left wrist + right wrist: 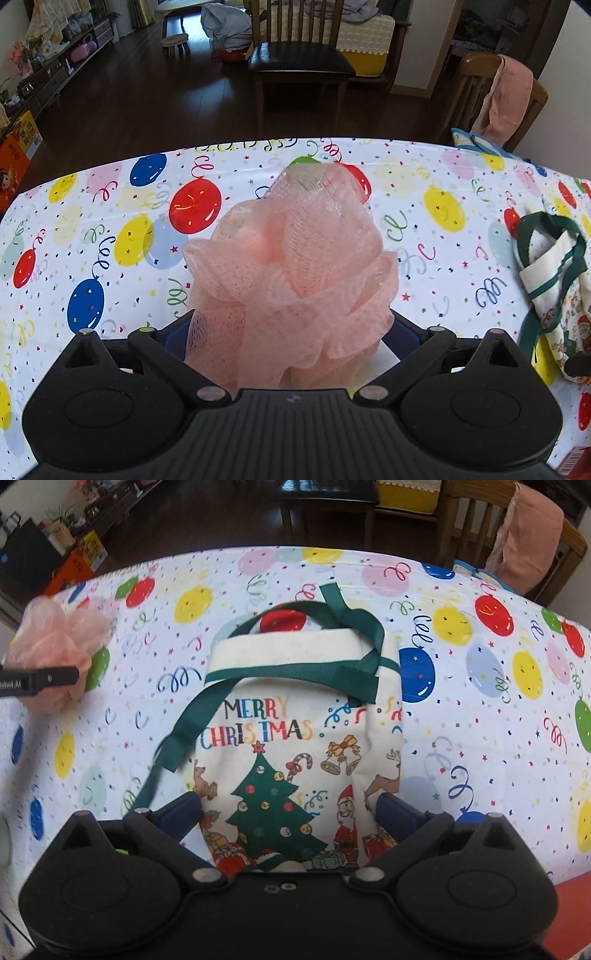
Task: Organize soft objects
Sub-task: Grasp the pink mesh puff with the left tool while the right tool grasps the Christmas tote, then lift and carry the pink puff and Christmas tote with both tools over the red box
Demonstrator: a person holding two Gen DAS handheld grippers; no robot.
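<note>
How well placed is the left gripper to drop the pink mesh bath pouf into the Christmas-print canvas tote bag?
Probably not yet: the tote lies flat, mouth closed under green straps, while the left gripper holds the pouf well aside.

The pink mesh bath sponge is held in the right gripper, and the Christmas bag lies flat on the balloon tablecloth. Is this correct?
Not quite: the pink mesh bath sponge is held in the left gripper, as the left wrist view shows. The Christmas bag does lie flat on the balloon tablecloth.

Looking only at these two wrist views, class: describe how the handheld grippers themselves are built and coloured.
Both the left gripper and the right gripper are matte black plastic with a ribbed centre, rounded side housings, silver pivot pins and dark blue fingers. White lettering, partly cut off, marks the left one's side. No cables or sleeves show.
</note>
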